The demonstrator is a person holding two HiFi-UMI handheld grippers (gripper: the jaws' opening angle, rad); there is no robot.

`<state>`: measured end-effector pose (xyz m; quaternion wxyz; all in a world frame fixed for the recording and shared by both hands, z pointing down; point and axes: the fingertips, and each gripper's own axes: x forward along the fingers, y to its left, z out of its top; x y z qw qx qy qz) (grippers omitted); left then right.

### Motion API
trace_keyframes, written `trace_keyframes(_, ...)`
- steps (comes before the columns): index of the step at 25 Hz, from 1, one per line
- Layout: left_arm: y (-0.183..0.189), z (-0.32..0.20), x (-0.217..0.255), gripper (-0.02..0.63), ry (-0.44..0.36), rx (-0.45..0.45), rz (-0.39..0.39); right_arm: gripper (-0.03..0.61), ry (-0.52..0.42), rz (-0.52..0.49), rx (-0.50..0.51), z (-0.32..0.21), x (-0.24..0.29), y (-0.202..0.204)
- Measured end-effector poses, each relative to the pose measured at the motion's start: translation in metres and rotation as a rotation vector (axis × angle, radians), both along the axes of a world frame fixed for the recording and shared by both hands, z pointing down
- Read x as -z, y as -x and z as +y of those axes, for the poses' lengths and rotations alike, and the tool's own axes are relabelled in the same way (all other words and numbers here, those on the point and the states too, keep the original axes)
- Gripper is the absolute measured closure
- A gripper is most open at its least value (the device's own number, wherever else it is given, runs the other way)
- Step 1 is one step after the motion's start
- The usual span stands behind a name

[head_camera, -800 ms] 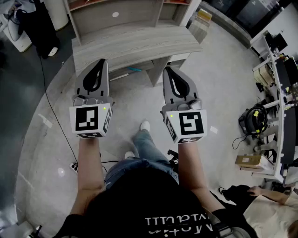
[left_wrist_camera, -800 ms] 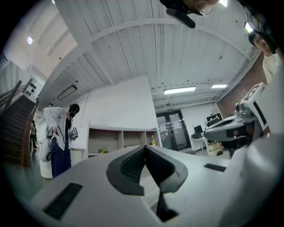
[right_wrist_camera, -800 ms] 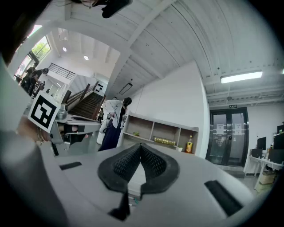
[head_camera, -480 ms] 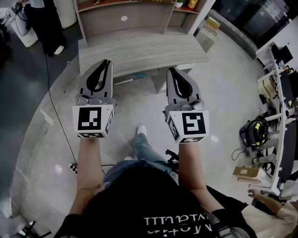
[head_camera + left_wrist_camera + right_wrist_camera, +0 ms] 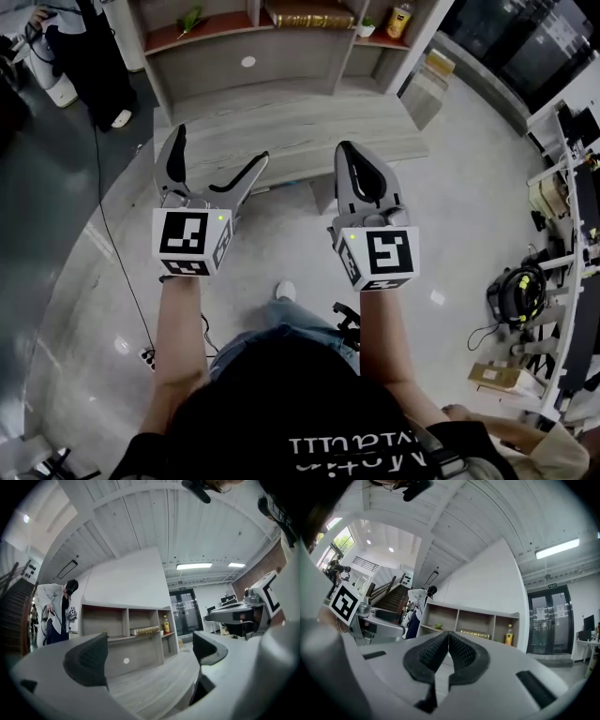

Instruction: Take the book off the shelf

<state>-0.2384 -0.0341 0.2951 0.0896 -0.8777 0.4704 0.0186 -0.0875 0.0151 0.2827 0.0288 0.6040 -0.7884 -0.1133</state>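
While the book is seen lying flat in the middle compartment of the shelf, at the frame's upper middle, no step of the task is judged done. The jaws of the left gripper are spread wide and empty; those of the right gripper are pressed together on nothing. Both are held at the near edge of the worktop, well apart from the book. Approach, grasp and removal are left.

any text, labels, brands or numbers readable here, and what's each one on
Nothing reads for certain.
Black shirt: white print, upside down and cut off, illegible.
Green sign over the glass doors: too small.
Bottle label, book spine: too small.
Marker cubes: square patterns, no letters.
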Motion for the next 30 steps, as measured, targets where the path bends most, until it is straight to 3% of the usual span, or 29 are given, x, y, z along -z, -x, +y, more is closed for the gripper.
trace_keyframes(13,-0.056,-0.122,0.014,0.067,-0.017,0.074,0.024,0.563,-0.014,0.012,0.027,-0.123,0.015,-0.07)
trace_keyframes(30,-0.088,-0.135,0.007,0.067,-0.019,0.075,-0.044,0.563,0.021,0.001,-0.028,-0.131,-0.003,-0.108)
